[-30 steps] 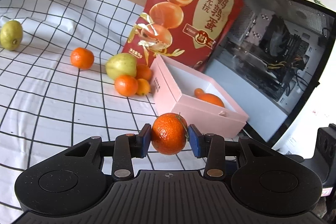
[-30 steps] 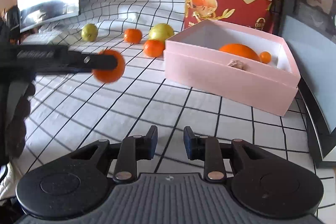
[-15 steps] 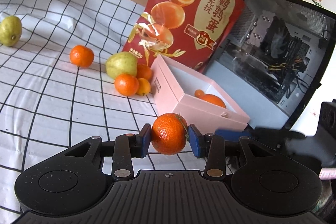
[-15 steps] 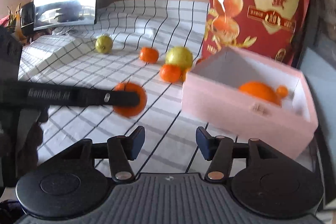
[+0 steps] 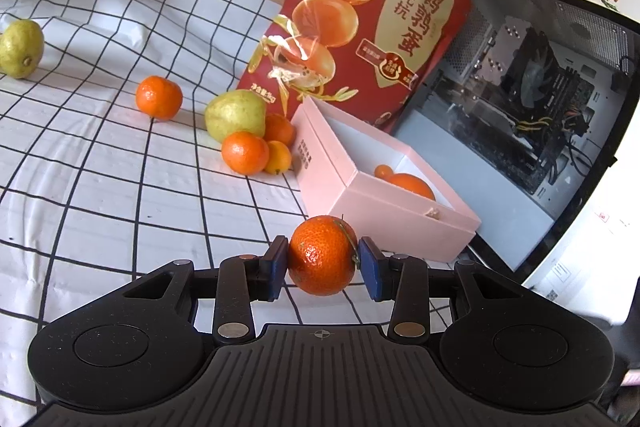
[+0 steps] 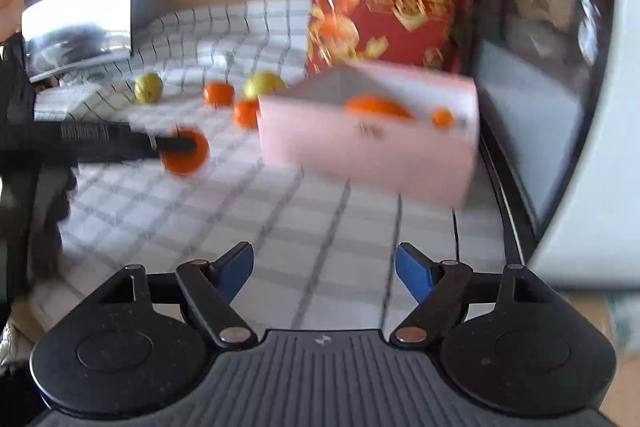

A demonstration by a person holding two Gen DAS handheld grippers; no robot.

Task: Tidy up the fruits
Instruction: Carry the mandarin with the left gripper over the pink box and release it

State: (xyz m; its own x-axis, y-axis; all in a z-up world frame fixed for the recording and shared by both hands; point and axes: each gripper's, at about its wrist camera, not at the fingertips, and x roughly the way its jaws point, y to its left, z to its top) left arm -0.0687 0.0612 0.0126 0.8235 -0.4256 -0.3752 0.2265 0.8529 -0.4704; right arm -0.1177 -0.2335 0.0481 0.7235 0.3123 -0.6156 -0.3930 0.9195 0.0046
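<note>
Your left gripper (image 5: 322,263) pinches a mandarin (image 5: 322,255) above the counter (image 5: 100,211), short of the pink box (image 5: 384,215). Only the two pads hold the round fruit, so a quick swing could roll it out onto the checked cloth. Your right gripper (image 6: 324,267), its jaws just opening, stands spread and empty; crossing toward the box, it may knock the wall.

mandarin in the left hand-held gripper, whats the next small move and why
Probably carry it forward and to the right, over the pink box, then let go. The left hand-held gripper is shut on the mandarin, held above the checked cloth just short of the box's near wall. The box is open and already holds two orange fruits.
</note>
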